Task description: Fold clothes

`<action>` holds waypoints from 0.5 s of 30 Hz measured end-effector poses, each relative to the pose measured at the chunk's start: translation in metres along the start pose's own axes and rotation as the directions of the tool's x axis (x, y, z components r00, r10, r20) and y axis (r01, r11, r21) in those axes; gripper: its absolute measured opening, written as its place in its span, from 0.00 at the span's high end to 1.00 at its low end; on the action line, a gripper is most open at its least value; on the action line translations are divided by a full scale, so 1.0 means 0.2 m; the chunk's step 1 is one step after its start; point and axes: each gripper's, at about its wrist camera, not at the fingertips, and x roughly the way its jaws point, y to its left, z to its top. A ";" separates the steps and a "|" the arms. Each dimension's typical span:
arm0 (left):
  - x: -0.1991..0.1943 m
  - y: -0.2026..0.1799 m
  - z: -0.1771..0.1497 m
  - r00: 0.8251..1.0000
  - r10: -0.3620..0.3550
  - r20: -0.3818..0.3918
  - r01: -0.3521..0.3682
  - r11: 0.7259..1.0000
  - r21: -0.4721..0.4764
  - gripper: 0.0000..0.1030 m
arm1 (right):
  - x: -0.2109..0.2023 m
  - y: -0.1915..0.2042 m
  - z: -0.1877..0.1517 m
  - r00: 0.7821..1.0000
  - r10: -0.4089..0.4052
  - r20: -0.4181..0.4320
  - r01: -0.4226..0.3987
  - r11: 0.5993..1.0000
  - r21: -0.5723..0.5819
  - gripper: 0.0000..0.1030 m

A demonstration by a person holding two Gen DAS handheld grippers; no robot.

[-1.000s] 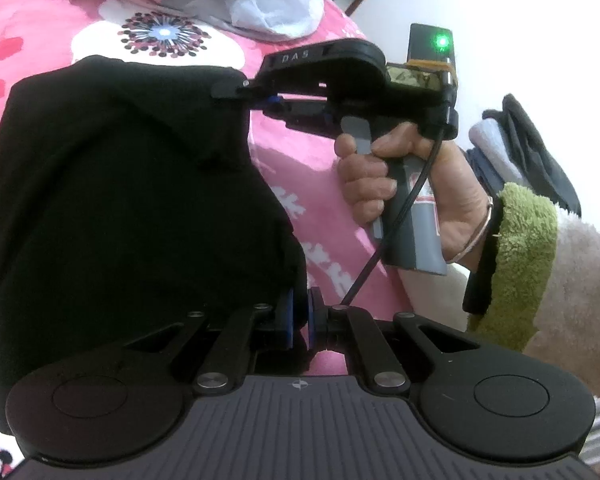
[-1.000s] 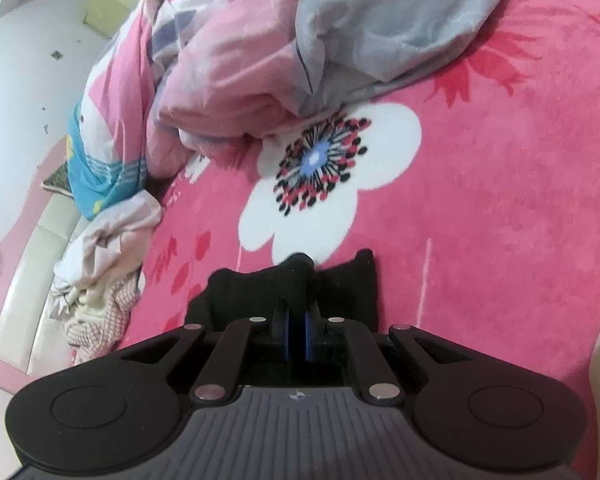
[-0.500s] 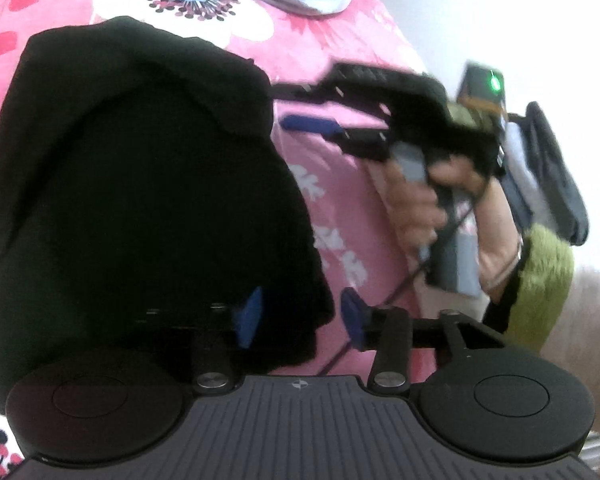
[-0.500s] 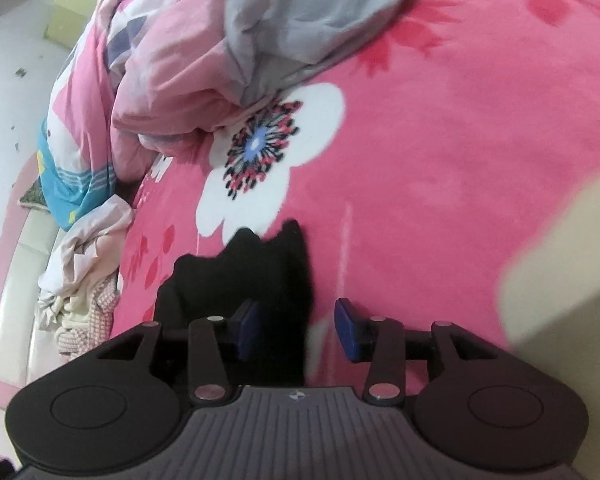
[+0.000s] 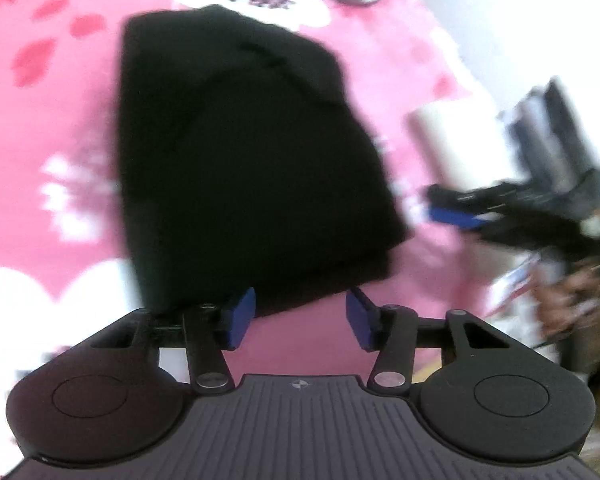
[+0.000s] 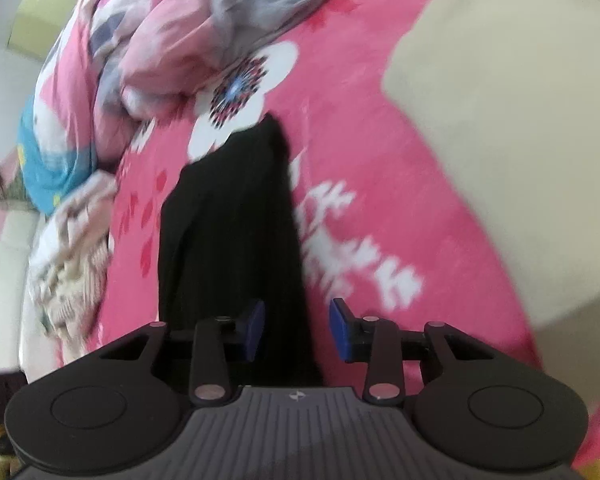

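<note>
Left wrist view: the folded black garment (image 5: 244, 168) lay flat on the pink flowered blanket (image 5: 48, 128). The left gripper (image 5: 300, 320) stood over its near edge, blue pads apart and closing, gripping nothing. The right gripper (image 5: 460, 212), blurred, hovered at the garment's right.

Right wrist view: the black garment (image 6: 236, 232) stretched away over the blanket (image 6: 380, 152), crumpled bedding (image 6: 172, 40) beyond. The right gripper (image 6: 296, 328) had its jaws parted and closing, the cloth under them unclamped.
</note>
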 end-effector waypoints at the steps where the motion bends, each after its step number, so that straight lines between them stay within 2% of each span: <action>1: -0.01 0.01 -0.02 0.999 0.049 0.001 -0.049 0.998 0.046 0.54 | 0.00 0.03 -0.03 1.000 -0.023 0.004 0.024 0.999 -0.026 0.64; 3: -0.02 0.02 -0.05 0.993 0.112 0.027 -0.115 0.978 0.172 0.56 | 0.01 0.12 -0.08 0.997 -0.074 0.003 0.074 0.991 -0.110 0.64; 5: -0.03 0.01 -0.08 0.989 0.141 0.051 -0.150 0.946 0.287 0.57 | 0.04 0.19 -0.11 0.993 -0.120 0.003 0.119 0.977 -0.177 0.64; 8: 0.00 -0.04 -0.14 0.984 0.151 0.092 -0.176 0.870 0.461 0.57 | 0.08 0.28 -0.15 0.982 -0.187 0.013 0.184 0.949 -0.258 0.64; 10: 0.03 -0.07 -0.15 0.982 0.147 0.119 -0.188 0.821 0.539 0.59 | 0.11 0.30 -0.15 0.973 -0.230 0.016 0.226 0.935 -0.274 0.66; 12: 0.08 -0.09 -0.15 0.978 0.155 0.139 -0.207 0.783 0.587 0.64 | 0.15 0.29 -0.14 0.965 -0.262 0.005 0.254 0.932 -0.260 0.79; 15: 0.12 -0.10 -0.13 0.975 0.158 0.153 -0.220 0.756 0.616 0.65 | 0.18 0.28 -0.13 0.958 -0.286 -0.003 0.277 0.931 -0.238 0.92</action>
